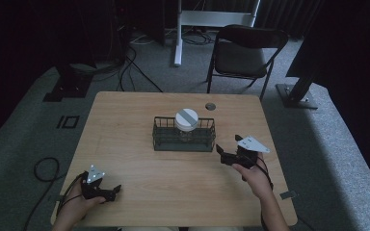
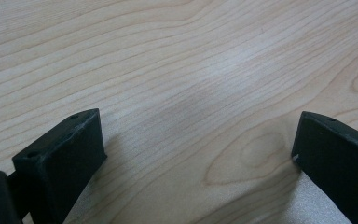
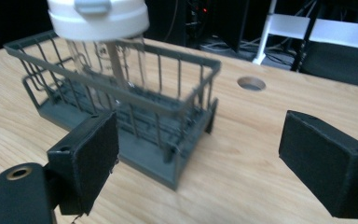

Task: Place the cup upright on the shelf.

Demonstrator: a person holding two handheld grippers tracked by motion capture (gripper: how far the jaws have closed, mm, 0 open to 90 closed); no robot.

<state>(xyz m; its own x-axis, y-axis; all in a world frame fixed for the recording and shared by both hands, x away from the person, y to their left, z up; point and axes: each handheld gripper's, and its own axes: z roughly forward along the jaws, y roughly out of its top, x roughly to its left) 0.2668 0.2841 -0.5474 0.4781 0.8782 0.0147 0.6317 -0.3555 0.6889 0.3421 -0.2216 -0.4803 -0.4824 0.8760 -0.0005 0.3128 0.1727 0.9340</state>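
My left gripper (image 1: 107,191) sits low at the near left corner of the table (image 1: 125,144), jaws wide over bare wood. My right gripper (image 1: 227,155) hovers just right of the rack (image 1: 184,136), jaws wide, empty. Its own view catches clear glass under the jar's (image 1: 187,119) white lid. The jar stands upright in the rack, whose long axis runs across the table. Chair (image 1: 245,50) beyond.

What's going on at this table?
A person holds a two-jaw gripper in each hand. The right gripper, jaws open, sits close to a dark wire basket holding a clear jar with a white lid. The left gripper, also open, rests on the wooden table near the person, holding nothing.
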